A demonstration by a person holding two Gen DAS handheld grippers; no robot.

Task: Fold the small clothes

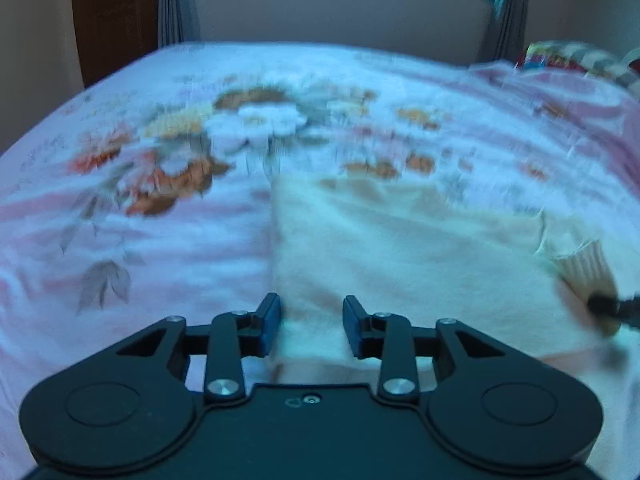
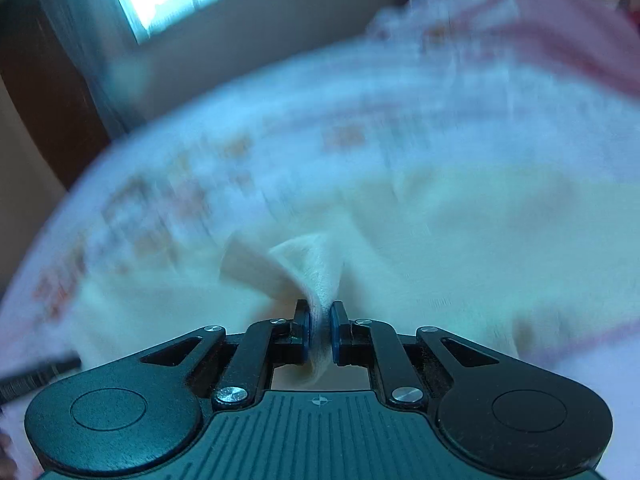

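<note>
Left wrist view looks down over the left claw (image 1: 311, 326), whose black jaws with blue pads stand partly apart, with a gap between them. A cream, soft knitted garment (image 1: 400, 248) lies flat under and ahead of that claw on a bed sheet printed with orange and white flowers on pink stripes (image 1: 140, 184). The garment's straight left edge runs away from the claw just beside the left blue pad (image 1: 272, 320), and neither pad visibly presses the cloth. A ribbed cuff of the garment (image 1: 588, 264) shows at the right, and just below it the dark tip of the right claw (image 1: 612, 310) reaches in from the edge. Beyond the bed stand a grey padded headboard (image 1: 340, 12), grey curtains (image 1: 172, 4) and a brown wooden door (image 1: 116, 16). A pile of coloured things (image 1: 560, 56) lies at the far right, too blurred to tell.

Right wrist view is strongly blurred, yet the right claw (image 2: 319, 330) is sharp: its jaws are nearly together, pinching a raised fold of the cream garment (image 2: 316, 272) between the blue pads. The rest of the garment (image 2: 460, 240) spreads over the sheet behind it.
</note>
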